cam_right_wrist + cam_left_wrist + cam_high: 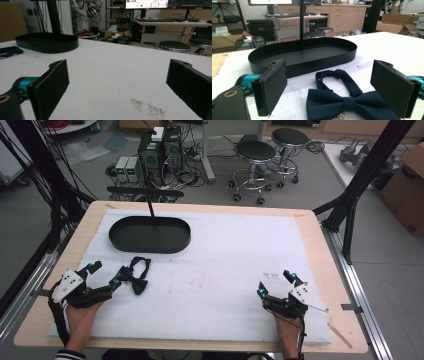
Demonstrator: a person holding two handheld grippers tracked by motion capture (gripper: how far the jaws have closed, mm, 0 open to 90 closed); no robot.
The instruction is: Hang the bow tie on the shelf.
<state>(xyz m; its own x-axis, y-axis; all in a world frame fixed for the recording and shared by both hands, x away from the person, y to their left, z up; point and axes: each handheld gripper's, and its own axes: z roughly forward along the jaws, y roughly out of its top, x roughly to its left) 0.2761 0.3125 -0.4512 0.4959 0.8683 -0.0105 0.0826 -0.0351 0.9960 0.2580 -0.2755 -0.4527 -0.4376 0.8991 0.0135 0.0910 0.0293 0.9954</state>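
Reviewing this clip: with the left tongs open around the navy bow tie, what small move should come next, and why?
Probably ease the left tongs a little forward and close on the bow tie: its knot lies between the open jaws, not yet pinched. The black oval tray just behind it looks like the likely destination. The right tongs sit open, apart from both.

Left gripper view: the bow tie point(352, 103), lying between the spread jaws, is cut off by the lower edge, its right wing hidden behind the right-hand jaw. Right gripper view: beyond the left-hand jaw, the bow tie point(10, 51) is clipped by the frame's edge.
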